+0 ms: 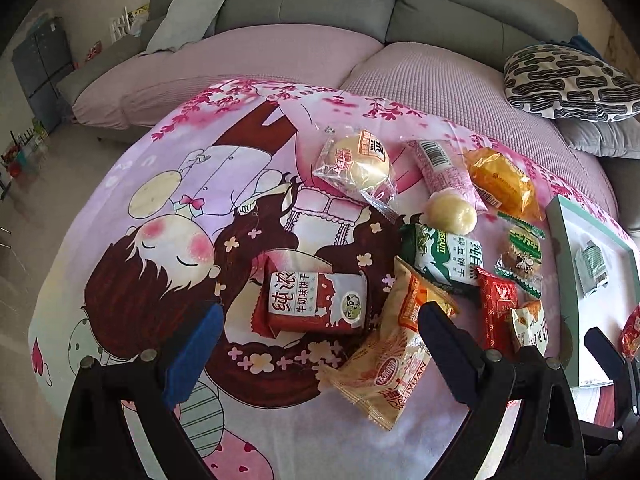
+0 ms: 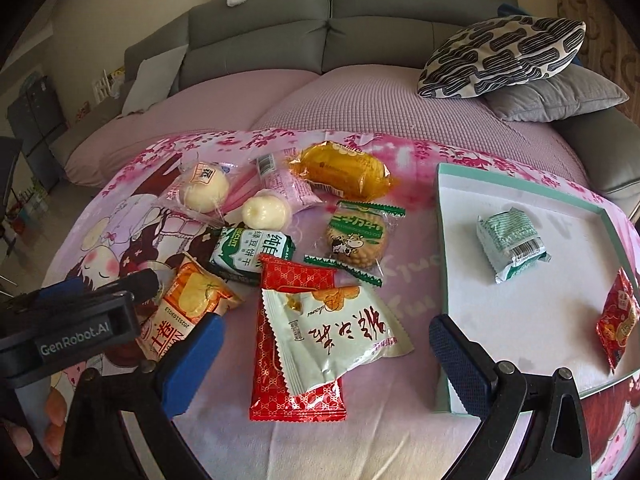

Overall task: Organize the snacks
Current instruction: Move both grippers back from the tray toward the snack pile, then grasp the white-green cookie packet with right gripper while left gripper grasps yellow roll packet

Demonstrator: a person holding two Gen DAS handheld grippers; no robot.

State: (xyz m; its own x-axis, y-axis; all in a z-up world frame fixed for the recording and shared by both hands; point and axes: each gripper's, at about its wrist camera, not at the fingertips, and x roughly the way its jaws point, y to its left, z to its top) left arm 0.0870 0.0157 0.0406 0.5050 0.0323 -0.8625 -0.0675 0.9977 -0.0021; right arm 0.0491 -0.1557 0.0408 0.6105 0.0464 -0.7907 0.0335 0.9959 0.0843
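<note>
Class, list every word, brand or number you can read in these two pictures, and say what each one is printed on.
"GenRobot.AI": left tool's body.
"BISCUIT": green and white biscuit packet.
"纯浓" and "牛奶味饼干": red and white biscuit packet.
"DALIYUAN": tan snack bag.
"20251013", seen upside down: the same tan bag.
Too small or blurred: barcode digits on the pink packet, and the brush script on the pale green bag.

We see the snack packets (image 2: 304,248) clustered on the tablecloth (image 2: 404,272), with the tray (image 2: 444,240) to their right. In the tray lie a biscuit pack (image 2: 512,244) toward the back and a small packet (image 2: 618,316) at its right wall. The sofa (image 2: 320,92) stands behind; two cushions (image 2: 520,68) are stacked at its right.
</note>
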